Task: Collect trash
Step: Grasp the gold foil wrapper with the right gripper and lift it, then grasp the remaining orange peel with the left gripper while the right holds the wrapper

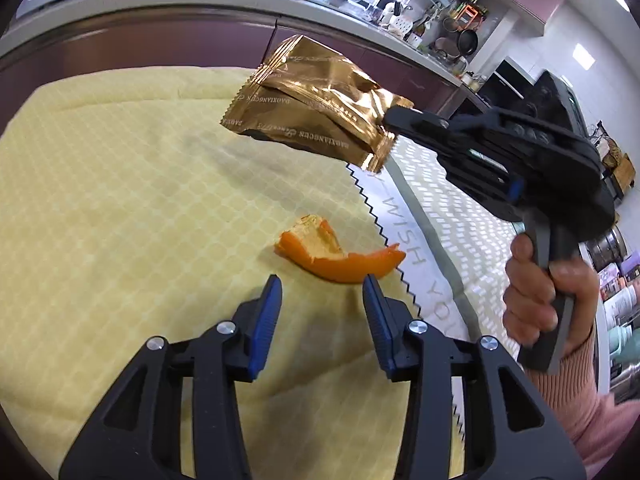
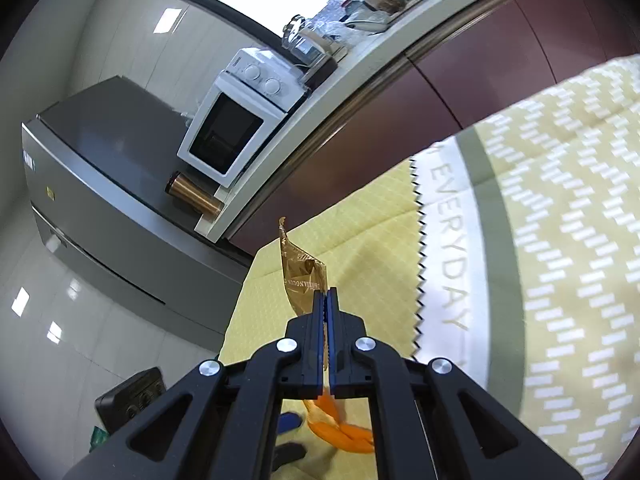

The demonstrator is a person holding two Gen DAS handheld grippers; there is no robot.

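Observation:
An orange peel (image 1: 340, 250) lies on the yellow checked tablecloth (image 1: 120, 200). My left gripper (image 1: 322, 286) hovers just short of it, jaws open, nothing between the blue pads (image 1: 266, 320). Above and to the right, my right gripper (image 1: 394, 118) is shut on one end of a gold foil snack wrapper (image 1: 312, 104), which hangs in the air over the cloth. In the right wrist view the wrapper (image 2: 302, 276) sticks up from the shut gripper (image 2: 326, 298), and the orange peel (image 2: 344, 432) shows below the fingers.
A white cloth (image 1: 436, 232) with a zigzag edge and printed letters overlaps the yellow one on the right. A person's hand (image 1: 540, 296) in a pink sleeve holds the right gripper's handle. Dark red cabinets (image 2: 460, 92), a cluttered counter, a white oven (image 2: 236, 120) and a grey fridge (image 2: 104, 168) stand behind.

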